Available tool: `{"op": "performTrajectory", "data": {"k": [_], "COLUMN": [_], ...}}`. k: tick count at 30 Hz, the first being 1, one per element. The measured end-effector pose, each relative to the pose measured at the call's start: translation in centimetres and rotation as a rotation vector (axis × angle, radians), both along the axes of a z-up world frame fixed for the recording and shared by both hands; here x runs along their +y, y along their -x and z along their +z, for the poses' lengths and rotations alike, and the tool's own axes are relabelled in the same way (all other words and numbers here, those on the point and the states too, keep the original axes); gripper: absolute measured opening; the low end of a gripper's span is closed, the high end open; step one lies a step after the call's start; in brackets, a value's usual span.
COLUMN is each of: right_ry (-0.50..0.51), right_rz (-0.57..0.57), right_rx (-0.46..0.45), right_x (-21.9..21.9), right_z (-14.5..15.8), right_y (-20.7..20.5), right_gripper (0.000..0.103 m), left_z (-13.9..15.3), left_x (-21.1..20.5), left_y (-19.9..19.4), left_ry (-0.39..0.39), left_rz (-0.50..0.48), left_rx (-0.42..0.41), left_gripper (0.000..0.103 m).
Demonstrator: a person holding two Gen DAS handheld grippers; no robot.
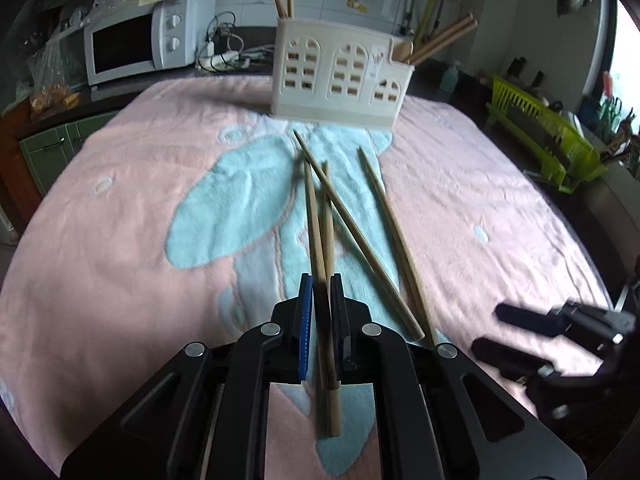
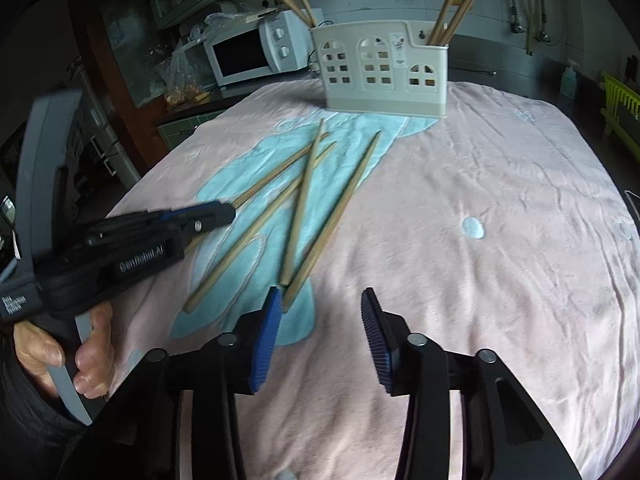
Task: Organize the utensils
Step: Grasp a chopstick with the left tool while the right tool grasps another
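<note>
Wooden chopstick [image 1: 316, 220] sits clamped in your left tongs [image 1: 321, 280], while your right tongs [image 2: 320, 300] gape empty beside two others.

Dim daylight, fisheye-warped edges, slight blur

Four loose wooden chopsticks [image 2: 304, 200] on pink-blue towel [image 2: 460, 200], fanned, thin tips twd holder [image 2: 384, 68]. Two middle ones cross. One chopstick [image 1: 318, 240] clamped near thick end. Holder: cream plastic, arched window cutouts, upright at towel's far edge; more chopsticks [image 2: 452, 12] stand tilted in L + R compartments.
</note>
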State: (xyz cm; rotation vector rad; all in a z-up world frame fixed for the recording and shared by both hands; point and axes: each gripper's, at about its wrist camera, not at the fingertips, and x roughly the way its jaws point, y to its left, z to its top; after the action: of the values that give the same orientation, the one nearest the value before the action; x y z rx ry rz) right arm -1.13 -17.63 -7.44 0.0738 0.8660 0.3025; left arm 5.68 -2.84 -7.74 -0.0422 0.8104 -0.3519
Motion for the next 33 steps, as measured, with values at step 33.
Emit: {"op": "performTrajectory", "data": {"k": [33], "right_ry": [0.018], "right_rz": [0.052], "right_rx": [0.008], "right_x": [3.3], "right_z": [-0.1], "right_y": [-3.7], "right_gripper": [0.021], "left_z": [-1.2], "left_x": [4.4], "left_y": [0.5], "left_ry": [0.05], "left_rz": [0.089], "left_rx": [0.046], "left_gripper": [0.039]}}
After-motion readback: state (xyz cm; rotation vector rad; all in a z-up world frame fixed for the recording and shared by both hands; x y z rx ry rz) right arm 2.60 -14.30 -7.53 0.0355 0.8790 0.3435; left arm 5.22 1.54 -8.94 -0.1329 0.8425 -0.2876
